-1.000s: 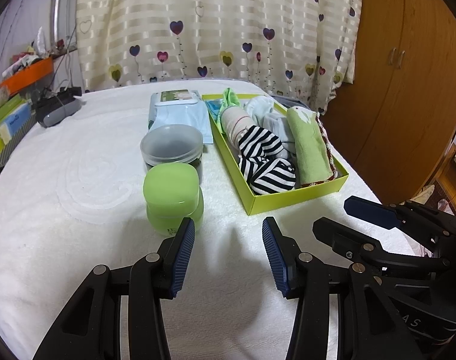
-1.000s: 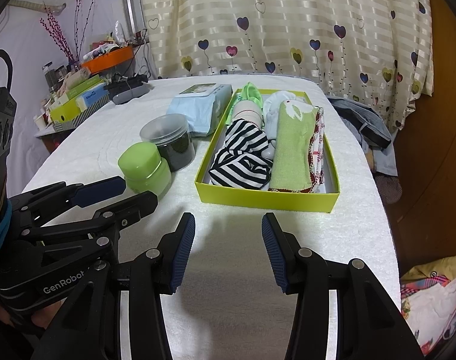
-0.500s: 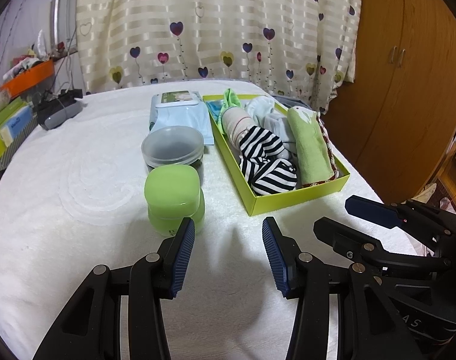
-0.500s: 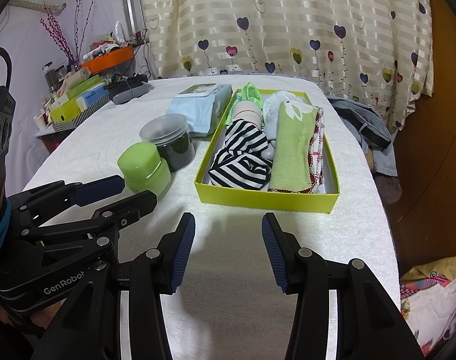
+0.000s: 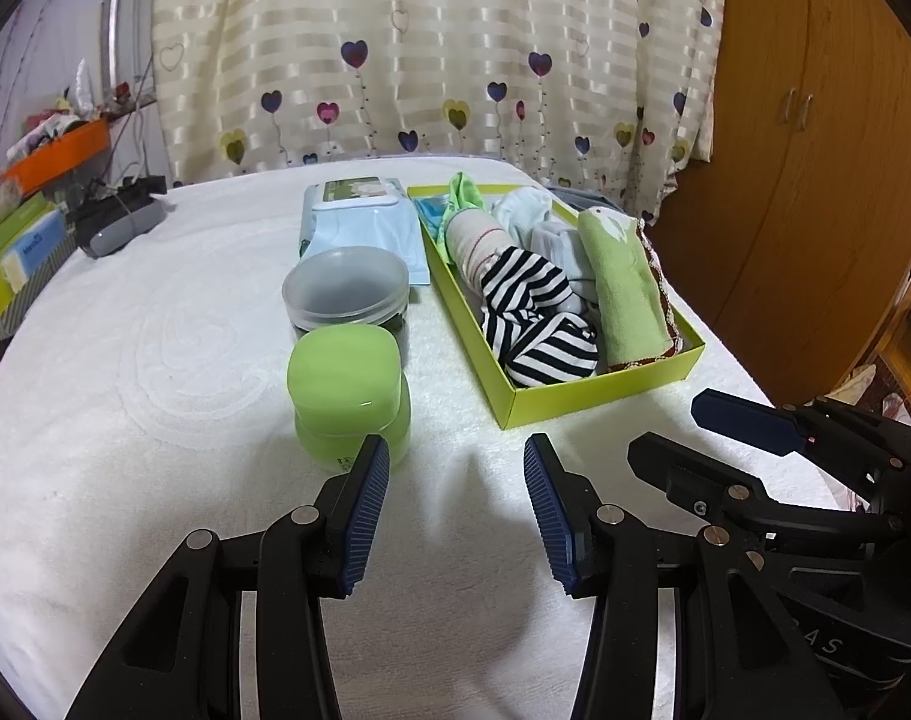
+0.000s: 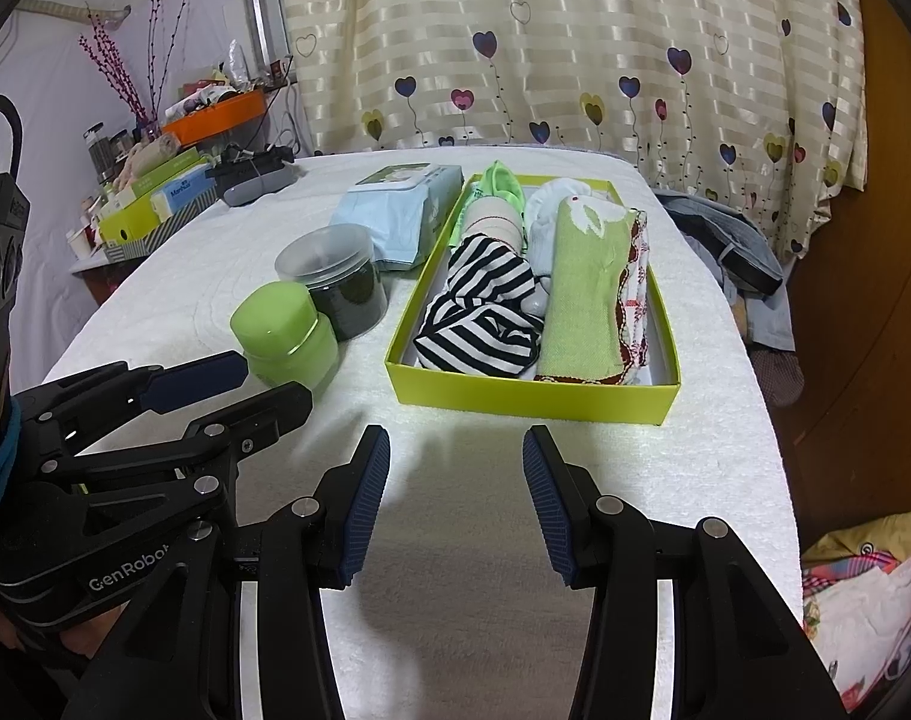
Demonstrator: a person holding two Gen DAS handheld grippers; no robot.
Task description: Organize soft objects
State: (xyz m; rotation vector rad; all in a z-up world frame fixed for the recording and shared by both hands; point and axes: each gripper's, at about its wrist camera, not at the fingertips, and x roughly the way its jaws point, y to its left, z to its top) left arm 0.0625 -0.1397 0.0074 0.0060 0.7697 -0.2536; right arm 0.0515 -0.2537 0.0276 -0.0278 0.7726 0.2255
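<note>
A lime-green box (image 5: 599,399) (image 6: 533,399) sits on the white table and holds soft items: black-and-white striped socks (image 5: 539,324) (image 6: 485,318), a rolled green towel (image 5: 623,294) (image 6: 581,300), pale blue socks (image 5: 545,228) and a beige roll (image 5: 476,243). My left gripper (image 5: 455,456) hangs open over bare cloth in front of the box, nothing between its pads. My right gripper (image 6: 455,450) is also open and empty, just short of the box's near wall. Each gripper shows at the edge of the other's view.
A green lidded jar (image 5: 347,390) (image 6: 284,330) and a clear tub with dark contents (image 5: 347,294) (image 6: 335,276) stand left of the box. A blue wipes pack (image 5: 359,222) lies behind them. Cluttered shelf at far left, wooden wardrobe (image 5: 815,150) right, heart curtain behind.
</note>
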